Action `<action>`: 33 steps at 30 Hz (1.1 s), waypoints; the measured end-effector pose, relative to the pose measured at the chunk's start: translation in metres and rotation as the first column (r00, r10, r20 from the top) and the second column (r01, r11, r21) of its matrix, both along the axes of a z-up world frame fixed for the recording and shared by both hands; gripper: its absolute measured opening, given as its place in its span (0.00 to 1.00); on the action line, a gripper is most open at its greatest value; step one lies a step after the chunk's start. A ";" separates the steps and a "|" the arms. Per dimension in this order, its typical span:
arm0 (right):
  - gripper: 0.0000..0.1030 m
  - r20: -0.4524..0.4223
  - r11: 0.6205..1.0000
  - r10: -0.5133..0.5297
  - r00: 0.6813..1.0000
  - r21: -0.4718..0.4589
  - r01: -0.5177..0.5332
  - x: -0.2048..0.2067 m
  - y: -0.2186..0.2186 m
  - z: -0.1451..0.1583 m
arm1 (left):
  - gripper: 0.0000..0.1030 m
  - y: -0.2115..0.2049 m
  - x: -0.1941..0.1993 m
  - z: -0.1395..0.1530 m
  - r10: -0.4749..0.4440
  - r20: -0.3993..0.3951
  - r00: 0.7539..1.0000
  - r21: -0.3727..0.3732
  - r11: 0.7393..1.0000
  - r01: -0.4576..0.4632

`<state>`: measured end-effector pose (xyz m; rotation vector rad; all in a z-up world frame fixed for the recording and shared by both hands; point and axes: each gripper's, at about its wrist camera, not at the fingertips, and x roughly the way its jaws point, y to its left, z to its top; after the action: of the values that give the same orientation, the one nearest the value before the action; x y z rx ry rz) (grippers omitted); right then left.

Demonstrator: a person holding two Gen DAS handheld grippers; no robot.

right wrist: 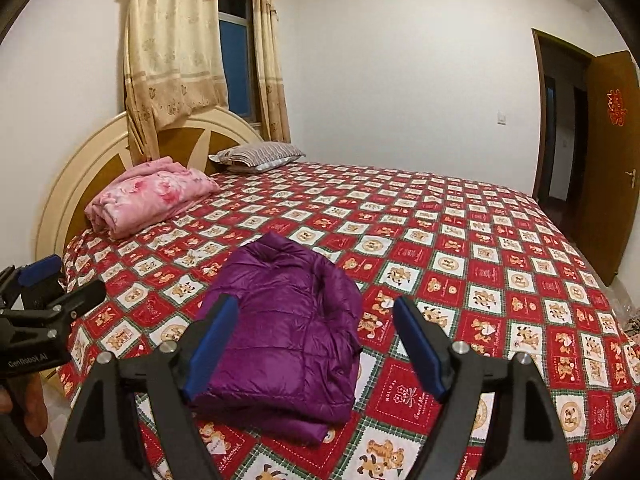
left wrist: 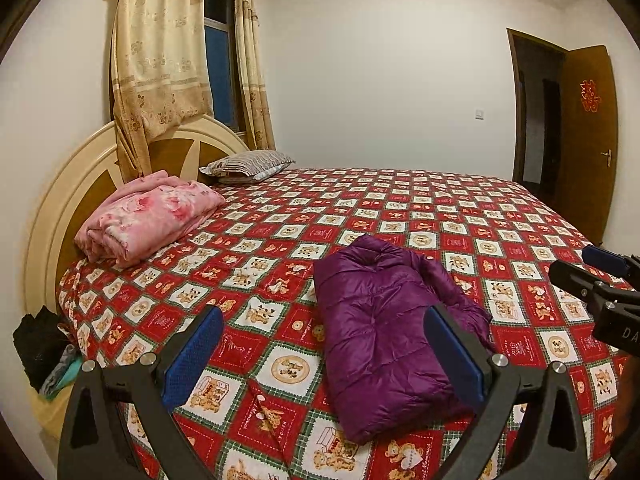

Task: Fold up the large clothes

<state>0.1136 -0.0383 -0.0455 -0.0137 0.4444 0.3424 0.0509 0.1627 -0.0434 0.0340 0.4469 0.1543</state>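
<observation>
A purple padded jacket (left wrist: 384, 328) lies folded into a compact bundle on the red checked bedspread (left wrist: 248, 264), close to the bed's near edge. My left gripper (left wrist: 324, 311) hovers above it, open, blue pads wide apart and nothing between them. The right wrist view shows the same jacket (right wrist: 288, 320) below my right gripper (right wrist: 316, 301), which is also open and holds nothing. Each gripper appears at the edge of the other's view: the right gripper (left wrist: 570, 262) on the right, the left gripper (right wrist: 80, 274) on the left. Neither touches the jacket.
A folded pink floral blanket (left wrist: 148, 216) and a striped pillow (left wrist: 248, 164) lie by the rounded headboard (left wrist: 52, 208). Dark clothes (left wrist: 38, 344) sit on a low stand left of the bed. An open brown door (left wrist: 588, 140) is at far right. A hand (right wrist: 24, 408) grips the left tool.
</observation>
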 end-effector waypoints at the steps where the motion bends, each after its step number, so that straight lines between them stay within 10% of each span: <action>1: 0.80 0.000 1.000 0.002 1.000 0.002 -0.002 0.000 0.000 0.000 | 0.98 0.000 0.000 0.000 -0.002 0.001 1.000 0.001 1.000 0.002; 33: 0.80 -0.003 1.000 0.011 1.000 0.010 -0.011 -0.003 0.000 0.001 | 0.98 0.000 0.005 -0.002 0.010 -0.007 1.000 0.012 1.000 -0.010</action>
<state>0.1111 -0.0381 -0.0445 -0.0057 0.4453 0.3556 0.0563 0.1632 -0.0455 0.0443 0.4535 0.1668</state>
